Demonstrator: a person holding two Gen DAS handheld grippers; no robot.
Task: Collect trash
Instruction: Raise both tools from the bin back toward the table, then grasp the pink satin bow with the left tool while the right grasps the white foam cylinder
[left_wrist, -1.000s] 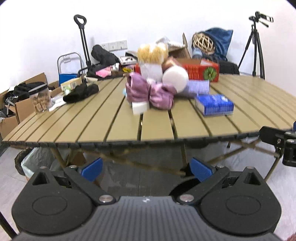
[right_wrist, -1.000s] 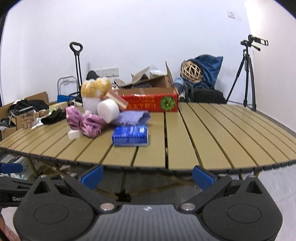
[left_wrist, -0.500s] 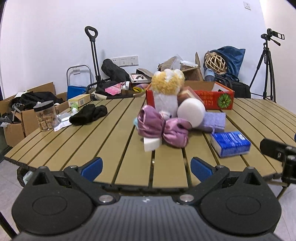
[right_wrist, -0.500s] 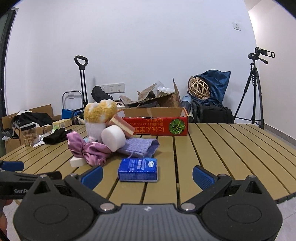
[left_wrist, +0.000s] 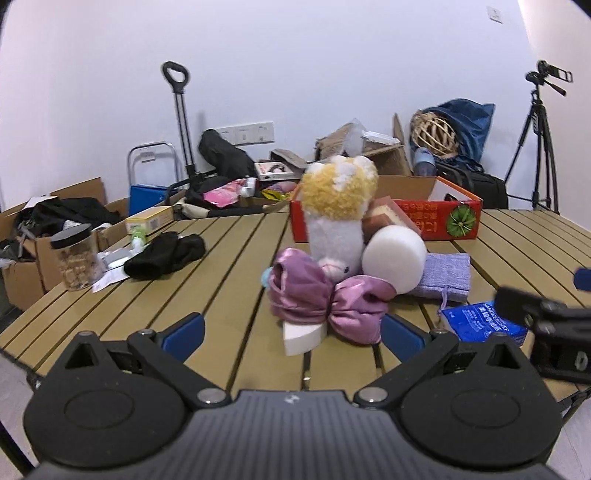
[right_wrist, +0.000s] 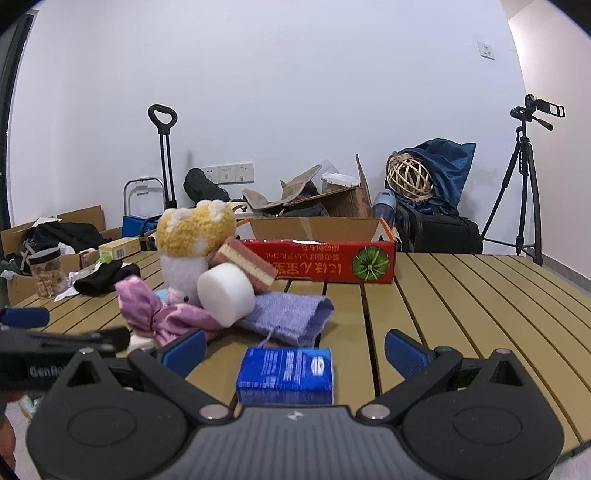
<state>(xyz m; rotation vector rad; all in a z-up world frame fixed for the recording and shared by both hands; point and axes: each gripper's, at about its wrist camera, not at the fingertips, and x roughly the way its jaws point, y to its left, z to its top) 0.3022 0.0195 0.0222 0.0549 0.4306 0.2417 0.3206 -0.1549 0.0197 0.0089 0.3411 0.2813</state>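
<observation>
A pile sits mid-table: a pink satin bow (left_wrist: 325, 299), a white foam wedge (left_wrist: 303, 334), a white foam cylinder (left_wrist: 393, 258), a plush toy with a yellow top (left_wrist: 338, 218), a purple pouch (left_wrist: 445, 277) and a blue tissue pack (left_wrist: 480, 325). My left gripper (left_wrist: 291, 330) is open, its fingers either side of the wedge and bow. My right gripper (right_wrist: 293, 350) is open just before the blue tissue pack (right_wrist: 286, 374), with the purple pouch (right_wrist: 291, 314) and foam cylinder (right_wrist: 227, 291) behind it. A red cardboard box (right_wrist: 325, 254) stands open at the back.
A slatted wooden table (right_wrist: 461, 306) holds a black cloth (left_wrist: 166, 254), a clear jar (left_wrist: 75, 258) and papers on the left. Behind are cardboard boxes, a trolley (left_wrist: 179, 122), bags and a tripod (right_wrist: 524, 177). The other gripper shows at each view's edge.
Both grippers have risen from below the table edge and moved forward over the tabletop, closing in on the pile; the items look larger and nearer. Jaws stay open.
</observation>
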